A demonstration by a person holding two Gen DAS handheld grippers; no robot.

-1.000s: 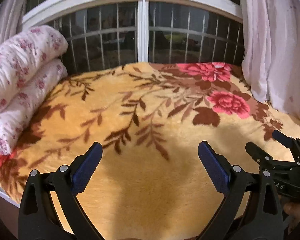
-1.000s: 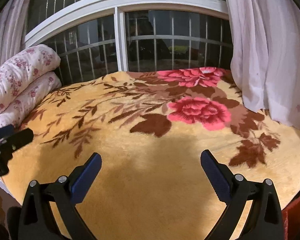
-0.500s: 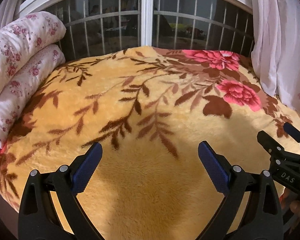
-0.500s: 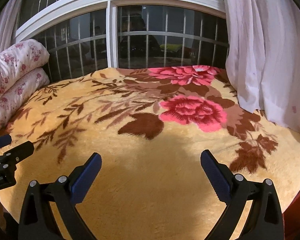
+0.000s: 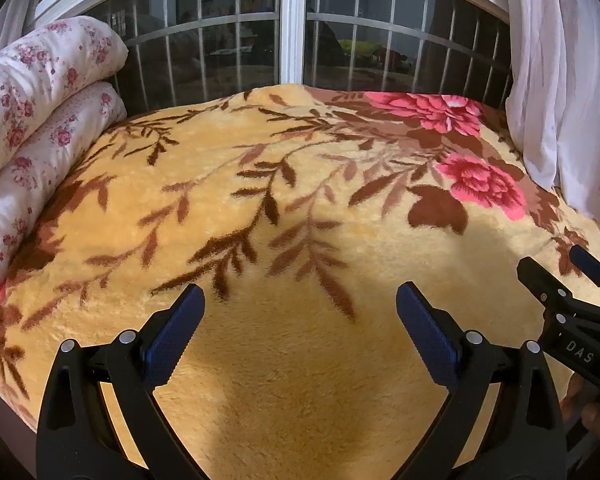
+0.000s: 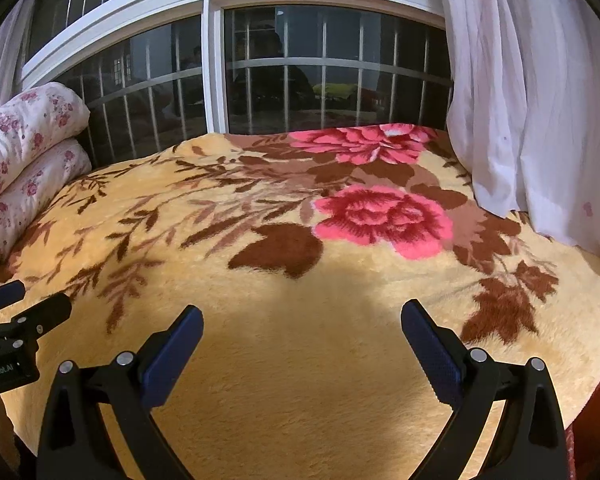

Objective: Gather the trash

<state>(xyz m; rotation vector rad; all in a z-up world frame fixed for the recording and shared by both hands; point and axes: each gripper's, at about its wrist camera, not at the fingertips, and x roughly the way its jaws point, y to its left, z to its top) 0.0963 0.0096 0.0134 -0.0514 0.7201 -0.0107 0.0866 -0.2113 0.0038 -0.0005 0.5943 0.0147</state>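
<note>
Both tongs are spread wide, nothing between the pads. Left gripper (image 5: 300, 304) hangs over the yellow part of the blanket (image 5: 284, 360), blue pads clear of the fabric. Right gripper (image 6: 302, 324) sits the same way over the blanket (image 6: 300, 380), beside the left one; each shows at the edge of the other's view, right one at the right edge (image 5: 564, 276) with its fingers apart, left one at the left edge (image 6: 20, 304).

Trash: none can be made out in either view, so its location can't be told.

Blanket has brown leaf print and pink roses (image 6: 384, 220) toward the far right. Folded quilt (image 5: 40, 120), white with small red flowers, lies stacked along the left edge of the bed. Barred window (image 5: 292, 32) runs behind the bed, dark outside, room reflections in the glass. White curtain (image 6: 532, 100) hangs at right, hem touching the blanket.
</note>
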